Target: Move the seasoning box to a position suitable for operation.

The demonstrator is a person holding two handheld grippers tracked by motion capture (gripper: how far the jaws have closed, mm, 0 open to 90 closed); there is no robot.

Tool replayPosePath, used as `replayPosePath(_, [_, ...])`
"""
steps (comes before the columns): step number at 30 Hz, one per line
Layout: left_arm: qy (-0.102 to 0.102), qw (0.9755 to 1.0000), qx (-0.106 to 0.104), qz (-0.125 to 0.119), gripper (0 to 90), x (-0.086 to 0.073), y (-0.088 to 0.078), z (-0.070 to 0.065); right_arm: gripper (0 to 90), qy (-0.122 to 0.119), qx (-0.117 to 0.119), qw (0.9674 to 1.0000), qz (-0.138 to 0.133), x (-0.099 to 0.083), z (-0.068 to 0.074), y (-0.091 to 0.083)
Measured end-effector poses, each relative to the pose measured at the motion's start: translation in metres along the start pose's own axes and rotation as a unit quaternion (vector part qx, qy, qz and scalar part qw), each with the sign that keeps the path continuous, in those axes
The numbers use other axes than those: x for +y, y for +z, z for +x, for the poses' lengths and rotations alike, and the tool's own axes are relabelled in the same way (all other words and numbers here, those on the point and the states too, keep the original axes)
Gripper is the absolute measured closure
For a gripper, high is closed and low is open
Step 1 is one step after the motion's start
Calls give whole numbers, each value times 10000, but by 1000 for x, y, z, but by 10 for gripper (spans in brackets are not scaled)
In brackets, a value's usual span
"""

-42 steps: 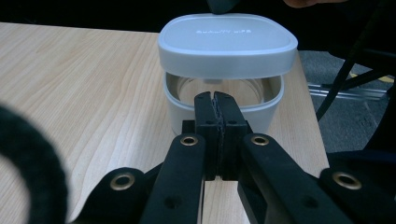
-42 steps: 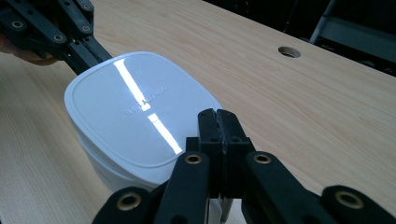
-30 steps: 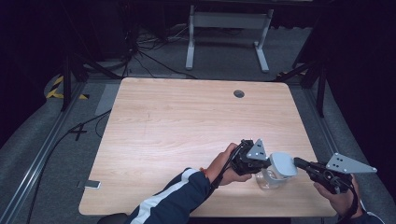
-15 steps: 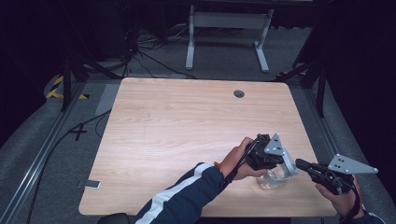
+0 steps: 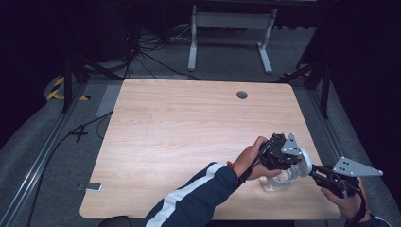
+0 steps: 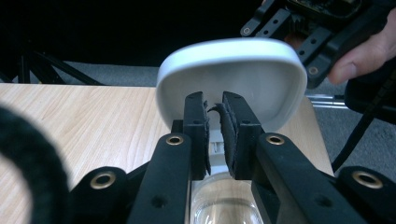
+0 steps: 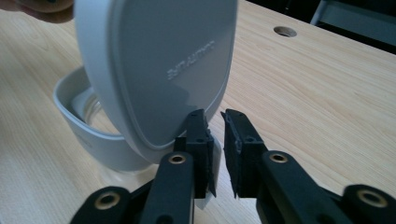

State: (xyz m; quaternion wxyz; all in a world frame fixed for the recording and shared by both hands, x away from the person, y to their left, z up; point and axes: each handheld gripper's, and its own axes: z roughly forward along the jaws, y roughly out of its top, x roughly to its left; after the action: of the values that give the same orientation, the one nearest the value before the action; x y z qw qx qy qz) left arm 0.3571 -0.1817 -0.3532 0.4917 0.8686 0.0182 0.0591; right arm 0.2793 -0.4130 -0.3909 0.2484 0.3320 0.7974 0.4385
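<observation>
A clear jar with a white collar stands near the table's front right corner. Its white hinged lid is swung up on edge. In the left gripper view I face the lid's hollow underside, with the jar's clear mouth below the jaws. My left gripper has just been opening; a narrow gap shows and nothing is pinched between its fingertips. My right gripper sits by the lid's hinge side, facing its lettered top. It has also just been opening, and only bare wood shows between its jaws.
The wooden table stretches left and back, with a round cable hole near its far edge. The right and front edges lie close to the jar. A metal stand and cables lie on the floor beyond.
The left hand has moved a little right and up, and the lid has swung from lying over the jar to standing on edge. The right hand has stayed put.
</observation>
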Motion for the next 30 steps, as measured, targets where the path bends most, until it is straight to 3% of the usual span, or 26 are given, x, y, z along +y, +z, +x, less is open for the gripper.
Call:
replayPosePath(6, [53,10000,73,-24,792,-1,-9,0,740,174,-123,9998,33,-6,-7,-4])
replayPosePath(8, [178,9998,98,-10,783,-3,-19,1,724,202,-154,9997,36,-7,-8,-4])
replayPosePath(14, [199,9994,278,64,770,-20,-48,4,709,275,-235,9993,-9,-10,-13,-2])
replayPosePath(19, [287,9983,483,167,740,-42,-81,5,699,266,-301,9992,-34,-11,-13,0])
replayPosePath(24, [414,9950,785,469,710,-71,-110,1,673,234,-440,9987,62,-13,-16,6])
replayPosePath(27, [296,9937,906,598,674,-93,-128,2,652,259,-503,9983,129,-15,-18,8])
replayPosePath(30, [190,9906,1113,777,621,-111,-144,7,638,247,-560,9980,159,-16,-19,10])
